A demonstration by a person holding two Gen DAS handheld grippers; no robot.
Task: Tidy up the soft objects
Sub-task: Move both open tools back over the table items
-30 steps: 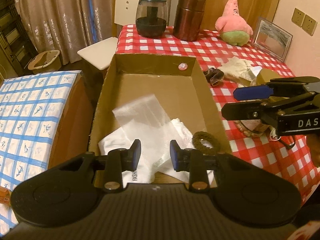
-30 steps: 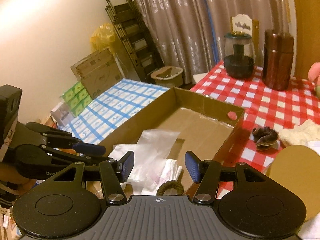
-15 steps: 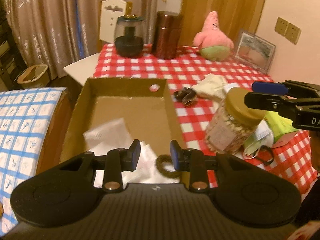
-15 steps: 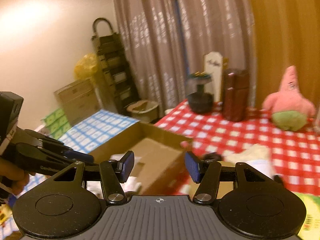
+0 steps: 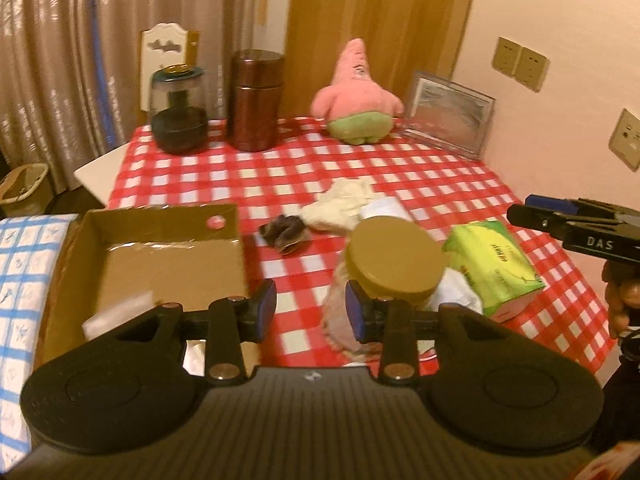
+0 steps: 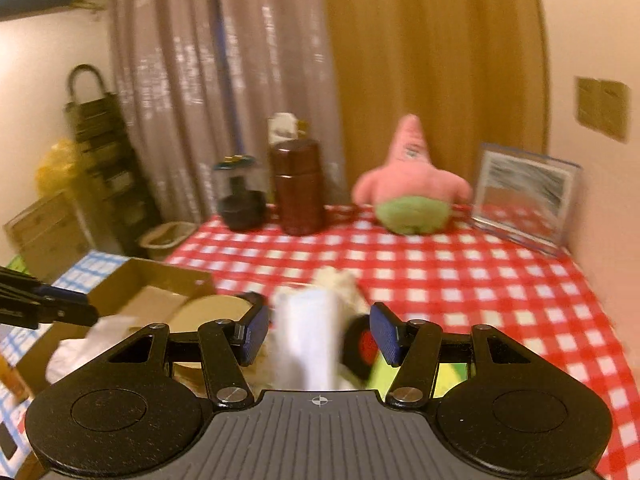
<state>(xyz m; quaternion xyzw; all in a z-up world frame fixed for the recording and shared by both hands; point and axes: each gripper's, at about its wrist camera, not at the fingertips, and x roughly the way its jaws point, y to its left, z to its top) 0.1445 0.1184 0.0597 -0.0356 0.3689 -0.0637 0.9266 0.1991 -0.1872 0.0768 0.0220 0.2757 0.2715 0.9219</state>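
Lying just ahead of the empty, opening left hand-held gripper [image 5: 310, 306], the cream cloth [image 5: 344, 202] looks light and floppy; pinch a bunched fold. Right hand-held gripper [image 6: 318, 330] gapes, empty.

The left gripper [image 5: 311, 309] hangs above the red-checked tablecloth [image 5: 436, 184] with its jaws opening and nothing between them. Left of it sits an open cardboard box [image 5: 160, 256] holding a white sheet [image 5: 116, 312]. Just right stands a jar with a tan lid [image 5: 394, 258], beside a green tissue pack [image 5: 496, 266]. Ahead lie a dark scrunchie [image 5: 286, 232] and cream cloth [image 5: 344, 204]; farther ahead, a pink starfish plush [image 5: 356, 100]. The right gripper [image 5: 576, 226] enters at far right.
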